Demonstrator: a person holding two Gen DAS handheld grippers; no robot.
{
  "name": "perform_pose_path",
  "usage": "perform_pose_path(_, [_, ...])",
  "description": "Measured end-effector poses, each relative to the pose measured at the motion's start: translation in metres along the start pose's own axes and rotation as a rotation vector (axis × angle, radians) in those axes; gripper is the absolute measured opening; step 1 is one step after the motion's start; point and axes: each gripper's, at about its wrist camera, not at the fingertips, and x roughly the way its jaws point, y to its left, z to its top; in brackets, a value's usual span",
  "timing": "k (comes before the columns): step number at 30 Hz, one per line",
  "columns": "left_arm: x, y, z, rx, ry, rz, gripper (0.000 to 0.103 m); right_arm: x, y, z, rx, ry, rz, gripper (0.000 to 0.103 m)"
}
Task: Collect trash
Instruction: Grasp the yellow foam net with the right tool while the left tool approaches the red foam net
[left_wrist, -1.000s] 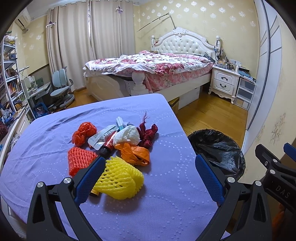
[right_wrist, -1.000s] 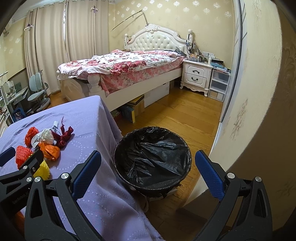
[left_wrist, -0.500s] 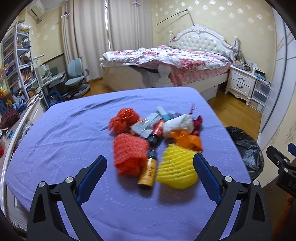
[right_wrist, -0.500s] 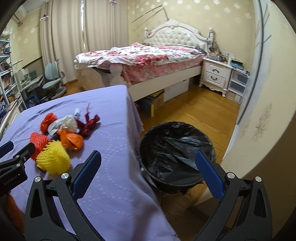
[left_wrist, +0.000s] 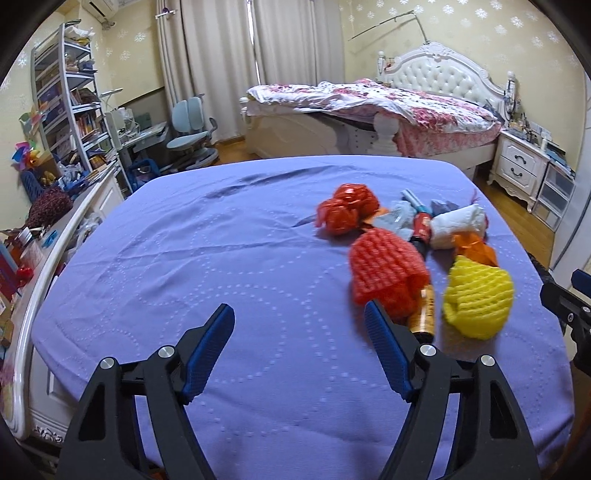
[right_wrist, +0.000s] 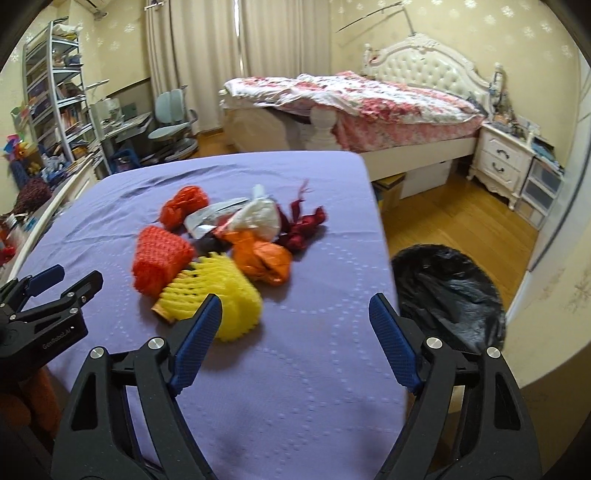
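A heap of trash lies on the purple table (left_wrist: 221, 258): a red foam net (left_wrist: 384, 269), a yellow foam net (left_wrist: 478, 295), a red mesh bag (left_wrist: 347, 208), a white wad (left_wrist: 456, 225), an orange bag (right_wrist: 264, 258), dark red wrappers (right_wrist: 303, 225) and a brown bottle (left_wrist: 424, 317). My left gripper (left_wrist: 299, 321) hovers over bare cloth left of the heap; its jaws are closing with nothing between them. My right gripper (right_wrist: 293, 314) is above the table's near right part, jaws closing, empty, the yellow foam net (right_wrist: 221, 295) just beyond its left finger. The black-lined bin (right_wrist: 450, 291) stands on the floor to the right.
Beyond the table stand a bed (left_wrist: 388, 110), a white nightstand (left_wrist: 517, 166), an office chair (left_wrist: 188, 136) and crowded shelves (left_wrist: 70, 107) at the left. A white rail (left_wrist: 48, 266) borders the table's left side. Wooden floor (right_wrist: 461, 221) lies to the right.
Both views have swung left: the heap slid right in the left wrist view, and the bin moved to the right edge in the right wrist view. Both grippers' jaws have narrowed.
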Motion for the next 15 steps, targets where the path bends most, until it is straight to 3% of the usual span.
perform_pose_path(6, [0.006,0.020,-0.005,-0.042,0.008,0.007,0.077,0.016,0.023,0.003,-0.035,0.043,0.051,0.080])
perform_pose_path(13, [0.016,0.025,-0.008,-0.058,0.019,0.011,0.081,0.040,0.045,0.000,-0.106,0.075,0.037,0.080])
perform_pose_path(15, [0.019,0.028,-0.009,-0.066,0.028,0.006,0.081,0.045,0.049,-0.003,-0.112,0.092,0.047,0.073])
